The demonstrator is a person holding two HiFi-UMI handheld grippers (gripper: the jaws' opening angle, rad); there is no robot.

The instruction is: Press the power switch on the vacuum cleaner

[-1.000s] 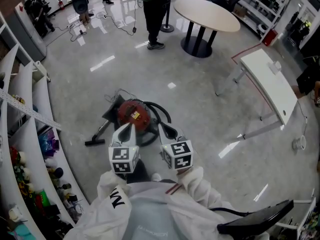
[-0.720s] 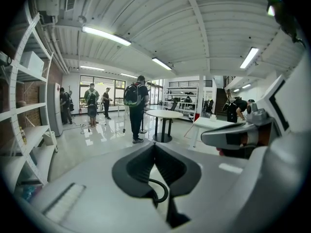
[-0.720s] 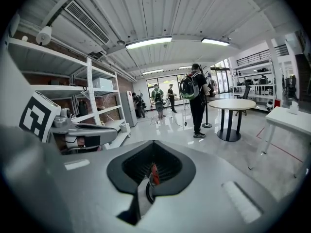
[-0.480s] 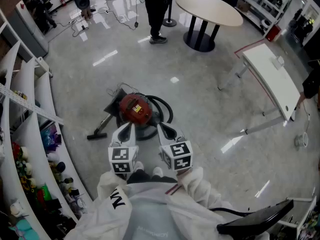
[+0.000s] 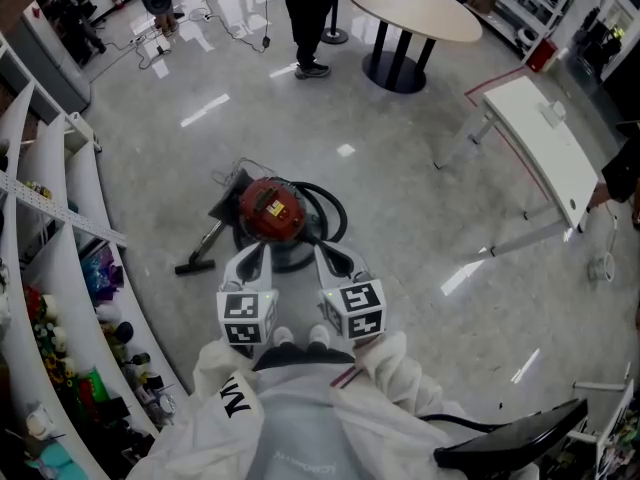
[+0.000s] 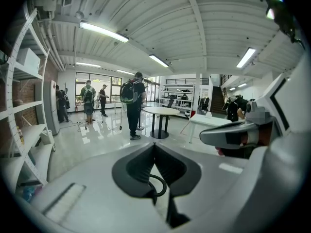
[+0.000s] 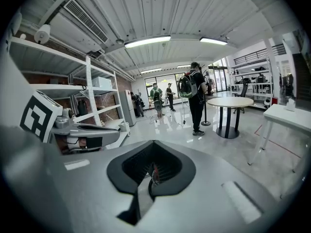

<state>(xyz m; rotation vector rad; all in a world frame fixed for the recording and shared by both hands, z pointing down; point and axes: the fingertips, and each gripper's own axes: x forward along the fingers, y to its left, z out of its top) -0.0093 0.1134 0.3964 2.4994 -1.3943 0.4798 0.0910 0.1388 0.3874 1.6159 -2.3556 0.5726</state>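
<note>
Red canister vacuum cleaner (image 5: 272,211): stood on the floor (image 5: 420,238), just ahead of both grippers. Left gripper (image 5: 258,255) and right gripper (image 5: 324,256): jaws together, nothing held. Recommended: lower one closed tip squarely onto the switch, which was not discernible.

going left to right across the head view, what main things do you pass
white shelving → black floor nozzle → red vacuum cleaner → round table → white rectangular table
</note>
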